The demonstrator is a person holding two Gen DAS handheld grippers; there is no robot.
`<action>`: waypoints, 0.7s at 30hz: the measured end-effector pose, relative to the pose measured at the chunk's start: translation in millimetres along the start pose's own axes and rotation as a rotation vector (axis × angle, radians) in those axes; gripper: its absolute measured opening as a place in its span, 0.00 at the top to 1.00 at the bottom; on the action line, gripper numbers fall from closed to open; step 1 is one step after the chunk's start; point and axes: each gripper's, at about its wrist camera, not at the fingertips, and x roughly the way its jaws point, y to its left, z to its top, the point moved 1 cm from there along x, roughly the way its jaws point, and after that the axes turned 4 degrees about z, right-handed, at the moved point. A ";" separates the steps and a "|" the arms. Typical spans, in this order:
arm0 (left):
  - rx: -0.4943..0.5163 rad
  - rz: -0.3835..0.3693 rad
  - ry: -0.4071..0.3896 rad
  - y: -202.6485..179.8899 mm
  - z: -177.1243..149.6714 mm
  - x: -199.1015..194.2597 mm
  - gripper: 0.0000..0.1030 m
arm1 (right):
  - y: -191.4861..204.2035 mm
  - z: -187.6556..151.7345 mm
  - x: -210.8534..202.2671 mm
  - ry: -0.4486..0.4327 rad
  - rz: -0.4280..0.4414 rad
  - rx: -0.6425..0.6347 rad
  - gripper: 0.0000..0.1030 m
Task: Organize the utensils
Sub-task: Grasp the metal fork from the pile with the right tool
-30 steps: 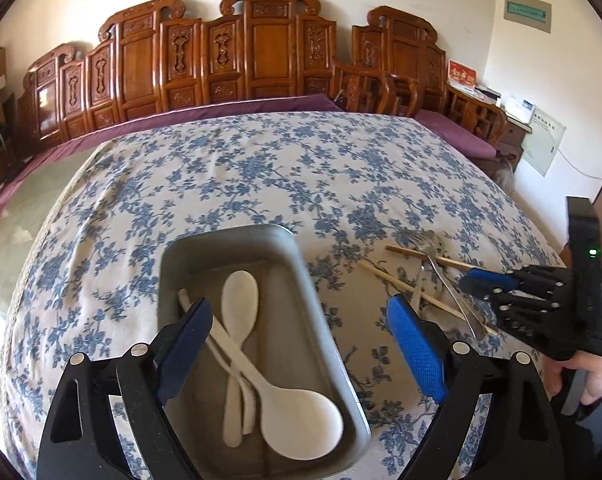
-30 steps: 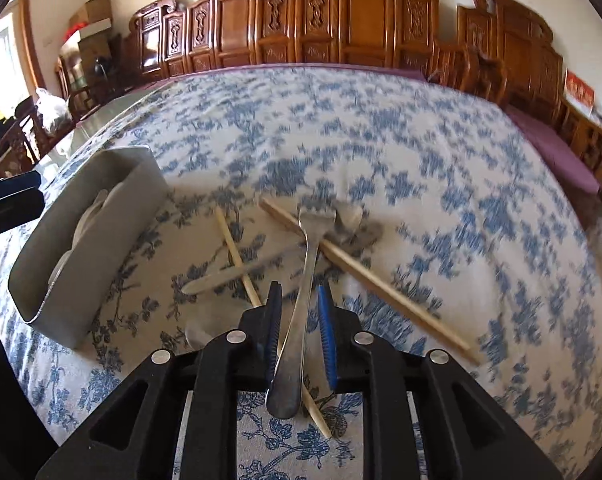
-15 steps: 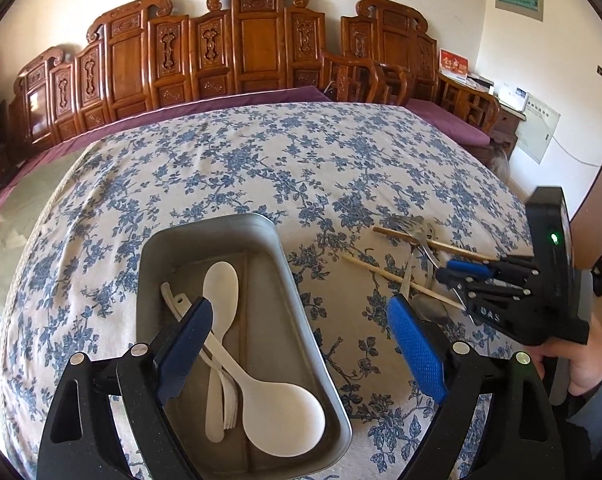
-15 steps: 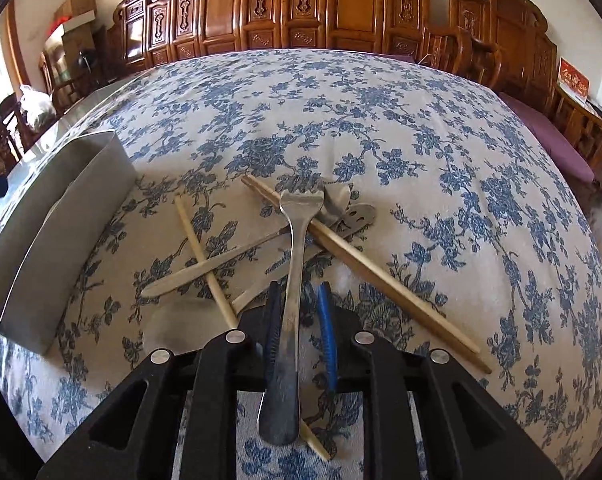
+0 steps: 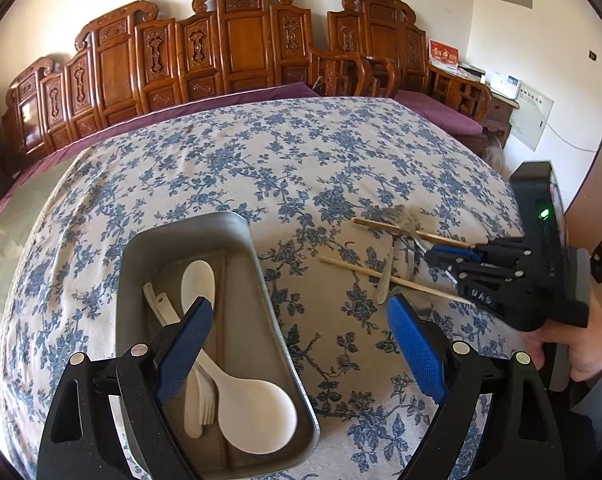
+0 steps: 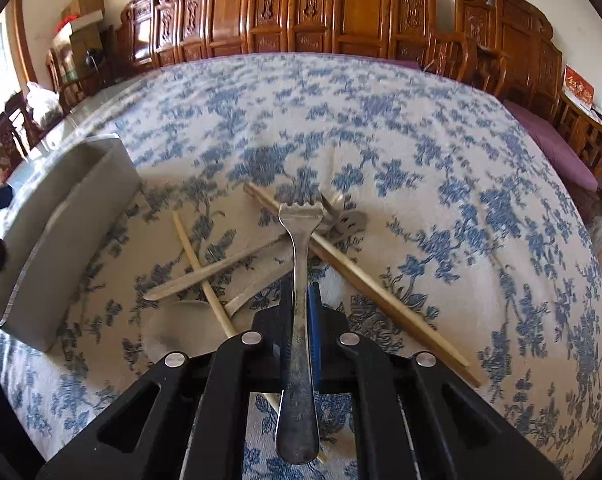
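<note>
My right gripper (image 6: 299, 300) is shut on the handle of a metal fork (image 6: 299, 264), lifted a little above a pile of utensils: two wooden chopsticks (image 6: 365, 276), another fork (image 6: 347, 220) and a metal spoon (image 6: 185, 326). In the left wrist view the right gripper (image 5: 441, 258) sits over that pile (image 5: 397, 248). My left gripper (image 5: 301, 344) is open and empty above the near end of a grey metal tray (image 5: 245, 236), which holds a white rice paddle (image 5: 253, 416), a white spoon (image 5: 197, 276) and a white fork (image 5: 205, 396).
The table carries a blue-flowered cloth (image 5: 261, 152). Carved wooden chairs (image 5: 237, 48) line its far side. The tray's outer wall (image 6: 61, 240) stands left of the utensil pile in the right wrist view. A person's hand (image 5: 573, 344) holds the right gripper.
My right gripper has raised the fork off the pile, tines tipping up. The left gripper has drawn back and risen a little; it stays open.
</note>
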 end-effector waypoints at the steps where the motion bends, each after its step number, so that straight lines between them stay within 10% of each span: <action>1: 0.006 0.003 0.002 -2.9 -0.2 0.6 0.17 | -1.9 0.4 -6.1 -0.019 -0.002 0.003 0.91; 21: 0.091 -0.027 0.059 -43.8 13.0 16.5 0.31 | -57.9 -9.0 -44.8 -0.115 -0.037 0.093 0.91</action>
